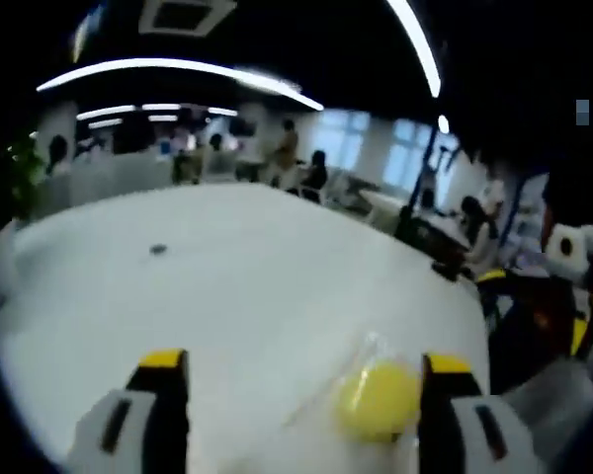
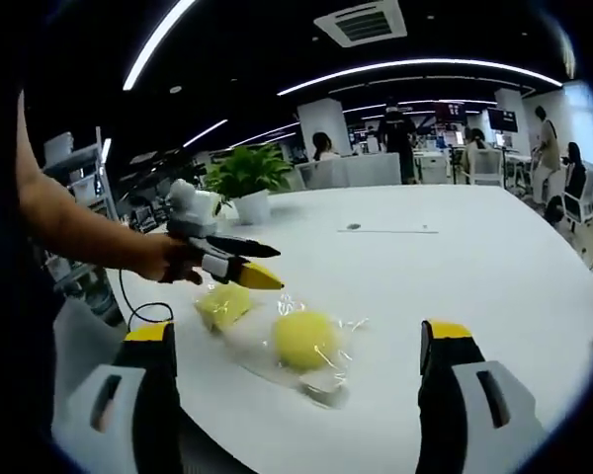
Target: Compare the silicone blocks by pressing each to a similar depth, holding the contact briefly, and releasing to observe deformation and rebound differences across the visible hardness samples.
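Where the white bench (image 2: 494, 267) spreads under the right gripper view, two yellow silicone blocks, each in clear plastic wrap. Rounded block (image 2: 304, 339) nearer the middle, ahead of and between the right gripper's (image 2: 301, 348) two yellow-tipped jaws, touching neither. Flatter, paler block (image 2: 223, 304) just beside it, toward the bench edge. Clear wrap (image 2: 326, 380) crumpled around the rounded one, lying flat on the bench.

Right gripper jaws spread wide, nothing between them but the bench and the wrapped block farther ahead.

Left gripper (image 2: 249, 265), seen in the right gripper view, held in a hand (image 2: 173, 259) at the end of a bare forearm, yellow tips pointing over the paler block, hovering just above it; contact not clear. Jaws there drawn close together, tips almost meeting, nothing seen between them.

In the left gripper view, two jaws with yellow tips rising from the bottom, standing well apart, left gripper (image 1: 306, 363) over the bench (image 1: 227, 267). One yellow block (image 1: 378, 398) in clear wrap close against the inner side of one jaw, blurred; touching or not, cannot tell. One small dark object (image 1: 158, 249) farther off on the bench, too small to name.

Beyond the bench: one potted green plant (image 2: 245, 178) near its far edge, long ceiling light strips, one ceiling vent (image 2: 361, 22), desks and several people in the background.
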Motion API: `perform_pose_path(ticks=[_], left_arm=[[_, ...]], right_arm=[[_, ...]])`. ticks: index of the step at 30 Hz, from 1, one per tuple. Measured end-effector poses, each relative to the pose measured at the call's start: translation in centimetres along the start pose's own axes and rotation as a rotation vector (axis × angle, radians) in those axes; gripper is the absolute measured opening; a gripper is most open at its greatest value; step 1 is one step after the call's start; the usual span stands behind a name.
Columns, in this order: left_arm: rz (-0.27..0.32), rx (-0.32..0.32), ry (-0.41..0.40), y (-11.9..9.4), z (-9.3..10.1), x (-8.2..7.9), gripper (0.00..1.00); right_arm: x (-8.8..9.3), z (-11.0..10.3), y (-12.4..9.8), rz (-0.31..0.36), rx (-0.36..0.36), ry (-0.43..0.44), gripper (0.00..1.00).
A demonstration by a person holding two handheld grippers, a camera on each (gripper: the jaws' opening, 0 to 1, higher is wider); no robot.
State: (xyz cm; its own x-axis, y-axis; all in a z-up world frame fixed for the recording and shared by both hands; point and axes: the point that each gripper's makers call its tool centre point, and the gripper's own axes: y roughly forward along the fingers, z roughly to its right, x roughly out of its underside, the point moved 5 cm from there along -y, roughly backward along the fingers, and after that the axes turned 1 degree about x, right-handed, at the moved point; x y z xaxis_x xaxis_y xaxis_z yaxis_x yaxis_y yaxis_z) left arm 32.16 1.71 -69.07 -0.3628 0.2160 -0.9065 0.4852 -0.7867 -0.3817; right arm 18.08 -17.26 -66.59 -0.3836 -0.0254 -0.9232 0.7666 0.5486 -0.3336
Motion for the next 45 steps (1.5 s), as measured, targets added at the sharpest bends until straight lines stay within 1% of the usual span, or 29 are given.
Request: perform_pose_path(ticks=[2, 3, 4, 5, 6, 7, 8, 11, 12, 14, 16, 20, 21, 24, 26, 28, 30, 32, 33, 35, 38, 43, 45], left_arm=[[0.002, -0.022, -0.021, -2.5, -0.5, -0.1, 1.0], [0.01, -0.032, -0.025, -3.4, -0.8, -0.2, 1.0], [0.017, -0.044, -0.026, -4.9, -1.2, -0.1, 1.0], [0.025, -0.06, -0.02, -5.8, -1.5, 0.0, 1.0], [0.029, -0.07, -0.017, -6.7, -1.7, 0.2, 1.0], [0.031, -0.084, -0.015, -8.1, -1.9, 0.5, 1.0], [0.04, -0.115, -0.014, -9.6, -2.3, 0.8, 1.0], [0.035, -0.145, 0.0, -12.0, -2.4, 1.7, 1.0], [0.045, -0.174, -0.015, -13.4, -2.7, 2.0, 1.0], [0.054, -0.214, -0.04, -15.4, -2.8, 2.7, 1.0], [0.067, -0.238, -0.059, -17.2, -2.7, 3.4, 1.0], [0.082, -0.267, -0.08, -19.7, -2.0, 4.1, 1.0], [0.078, -0.277, -0.088, -20.3, -1.9, 4.6, 1.0], [0.078, -0.298, -0.123, -21.6, -1.7, 5.5, 1.0], [0.077, -0.306, -0.119, -22.3, -1.6, 5.8, 1.0], [0.072, -0.313, -0.114, -22.7, -1.4, 6.1, 1.0], [0.062, -0.317, -0.12, -23.0, -1.2, 6.6, 1.0], [0.034, -0.331, -0.12, -23.1, -1.1, 7.5, 1.0], [0.025, -0.335, -0.122, -23.1, -1.1, 8.0, 1.0], [0.029, -0.332, -0.134, -23.3, -0.7, 8.4, 1.0], [0.048, -0.324, -0.14, -23.4, -0.3, 8.1, 1.0], [0.052, -0.314, -0.12, -23.3, -0.2, 7.8, 1.0], [0.052, -0.312, -0.11, -23.3, -0.2, 7.6, 1.0]], right_arm=[[-0.1, 0.1, 0.3, -0.016, -0.003, -0.003, 0.96], [-0.2, 0.3, 0.3, -0.013, 0.0, 0.0, 0.96], [-0.3, 0.5, 0.3, -0.01, 0.005, 0.003, 0.96], [-0.3, 0.8, 0.3, -0.014, 0.013, 0.007, 0.96], [-0.3, 1.1, 0.3, -0.025, 0.024, 0.016, 0.96], [-0.4, 1.2, 0.3, -0.027, 0.024, 0.016, 0.96], [-0.4, 1.3, 0.3, -0.034, 0.027, 0.016, 0.96], [-0.4, 1.4, 0.2, -0.042, 0.031, -0.006, 0.96], [-0.3, 1.4, 0.1, -0.054, 0.029, -0.008, 0.96], [-0.1, 1.4, 0.1, -0.055, 0.029, -0.006, 0.96], [0.4, 1.2, 0.2, -0.061, 0.029, -0.004, 0.96], [1.5, 0.7, 0.2, -0.087, 0.028, -0.028, 0.96], [1.7, 0.7, 0.2, -0.09, 0.028, -0.027, 0.96], [1.9, 0.4, 0.0, -0.09, 0.026, -0.03, 0.96], [2.2, 0.2, -0.2, -0.095, 0.018, -0.035, 0.96], [2.5, 0.0, -0.5, -0.099, 0.02, -0.037, 0.96], [2.5, 0.0, -0.9, -0.083, 0.022, -0.025, 0.96], [2.6, 0.0, -1.3, -0.086, 0.016, 0.001, 0.96], [2.7, -0.1, -1.5, -0.081, 0.019, 0.0, 0.96], [2.4, 0.0, -1.9, -0.069, 0.037, -0.006, 0.96], [2.1, -0.1, -2.0, -0.064, 0.04, -0.003, 0.96], [2.1, -0.5, -2.0, -0.068, 0.053, -0.049, 0.96], [2.2, -0.7, -2.0, -0.076, 0.042, -0.044, 0.96]])
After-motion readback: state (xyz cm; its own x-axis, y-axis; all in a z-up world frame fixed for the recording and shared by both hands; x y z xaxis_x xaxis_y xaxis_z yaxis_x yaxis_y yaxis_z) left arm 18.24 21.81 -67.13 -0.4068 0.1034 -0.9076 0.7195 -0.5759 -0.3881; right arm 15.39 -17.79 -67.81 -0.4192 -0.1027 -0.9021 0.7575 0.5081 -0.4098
